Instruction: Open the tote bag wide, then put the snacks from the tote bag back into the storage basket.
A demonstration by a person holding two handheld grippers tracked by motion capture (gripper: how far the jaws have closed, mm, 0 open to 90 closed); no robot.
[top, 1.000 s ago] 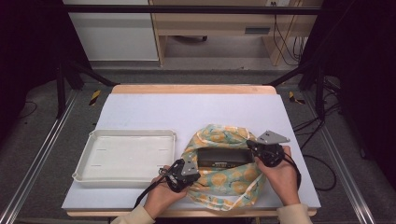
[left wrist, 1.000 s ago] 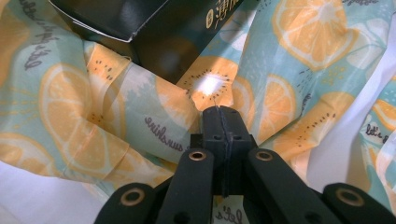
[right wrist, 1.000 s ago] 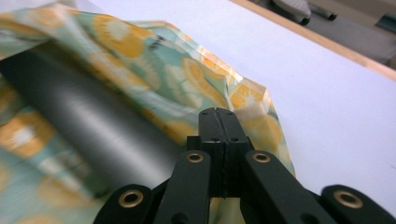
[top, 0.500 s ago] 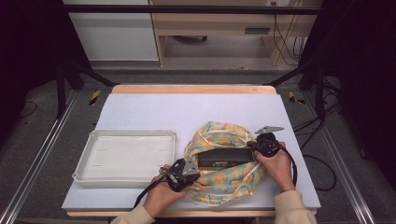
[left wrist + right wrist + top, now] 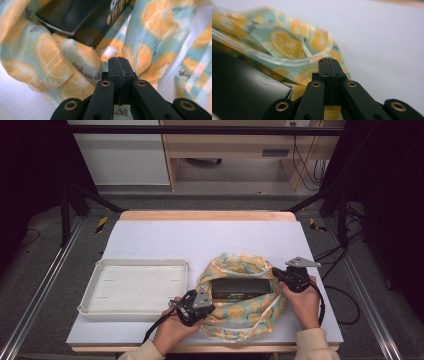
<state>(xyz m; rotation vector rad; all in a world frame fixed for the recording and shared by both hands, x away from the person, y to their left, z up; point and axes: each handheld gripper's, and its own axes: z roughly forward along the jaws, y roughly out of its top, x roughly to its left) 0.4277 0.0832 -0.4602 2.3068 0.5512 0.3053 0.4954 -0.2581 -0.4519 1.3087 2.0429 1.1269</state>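
Note:
A cloth bag point(image 5: 240, 317) printed with orange slices on pale teal lies at the table's front right, mouth open upward. A black box point(image 5: 241, 288) lies inside it. My left gripper point(image 5: 204, 306) sits at the bag's front left rim, shut, with the cloth point(image 5: 57, 57) bunched at its tips point(image 5: 117, 61) and the box point(image 5: 75, 12) just beyond. My right gripper point(image 5: 276, 271) is at the bag's right rim, shut, and the rim's pale edge strip point(image 5: 287, 42) runs into its tips point(image 5: 328, 61). The box point(image 5: 242, 92) shows dark at the lower left of the right gripper view.
A shallow white tray point(image 5: 135, 265) stands left of the bag, close to the left hand. The white table top point(image 5: 210, 235) stretches behind both. Metal frame rails run along each side of the table, and cables lie on the floor at the right.
The right gripper has shifted to the right with the bag's rim, widening the mouth, and more of the black box now shows. The left gripper has stayed put.

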